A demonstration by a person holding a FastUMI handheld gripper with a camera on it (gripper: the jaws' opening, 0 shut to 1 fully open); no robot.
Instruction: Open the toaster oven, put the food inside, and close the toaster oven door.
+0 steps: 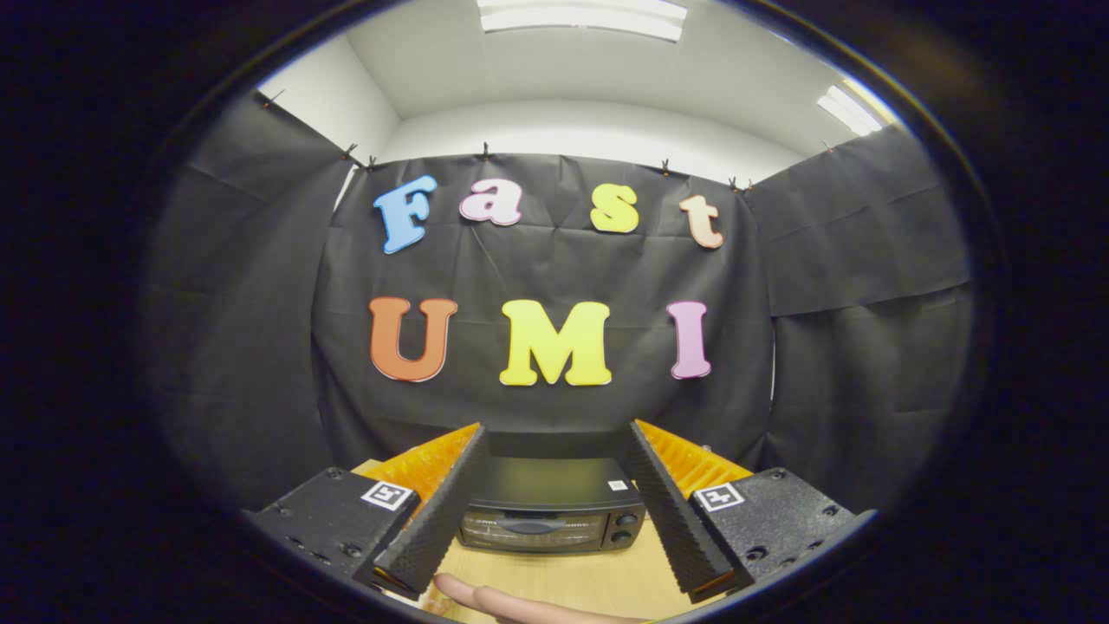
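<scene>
Toaster oven [551, 507] on wooden table [563, 576], door shut, framed between gripper [554, 438] fingers, beyond tips, backed against booth wall. Gripper fingers spread wide, holding nothing, hovering above table. Person's finger [511, 602] lying on table near oven front, below fingers.

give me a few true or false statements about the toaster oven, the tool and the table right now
1. The toaster oven door is shut. True.
2. The tool is clamped on the door handle. False: its fingers are spread wide, with the oven seen between them, beyond their tips.
3. The oven stands on a wooden table. True.
4. Food lies on the table in front of the oven. False: a person's finger rests there.
5. The oven's knobs sit beside its door. True.
</scene>
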